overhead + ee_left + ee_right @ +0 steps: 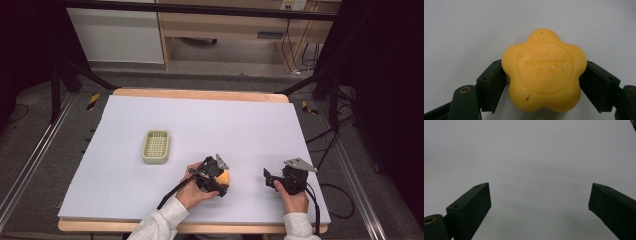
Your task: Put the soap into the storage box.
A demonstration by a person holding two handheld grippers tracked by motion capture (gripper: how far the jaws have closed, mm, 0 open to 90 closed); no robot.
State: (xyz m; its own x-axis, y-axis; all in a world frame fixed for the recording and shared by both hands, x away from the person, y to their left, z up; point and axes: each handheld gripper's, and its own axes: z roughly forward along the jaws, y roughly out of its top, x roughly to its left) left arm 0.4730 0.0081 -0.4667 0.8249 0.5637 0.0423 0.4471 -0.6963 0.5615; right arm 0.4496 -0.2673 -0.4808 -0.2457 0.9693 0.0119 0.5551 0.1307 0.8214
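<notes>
Near the front edge of the white table [150,210], slightly right of centre, the left gripper [216,176] pinches a yellow soap [223,176]. Seen from the left gripper view, the soap [544,71] is a five-lobed flower shape with rounded edges. A raised ring sits on its top face, enclosing two lines of embossed lettering too soft to read with certainty. Dark specks mark its surface, chiefly toward the lower left lobe. Both jaws press against opposite sides of the soap, the pads touching its flanks, with white table surface behind it.

The right gripper [272,179] rests just right of the left one, near the same front edge, held by the person's right hand [295,200]. From the right gripper view its jaws stand spread well apart over bare table, with nothing between them.

A pale green slotted tray [156,146] lies left of centre, well apart from both grippers and from the soap.
</notes>
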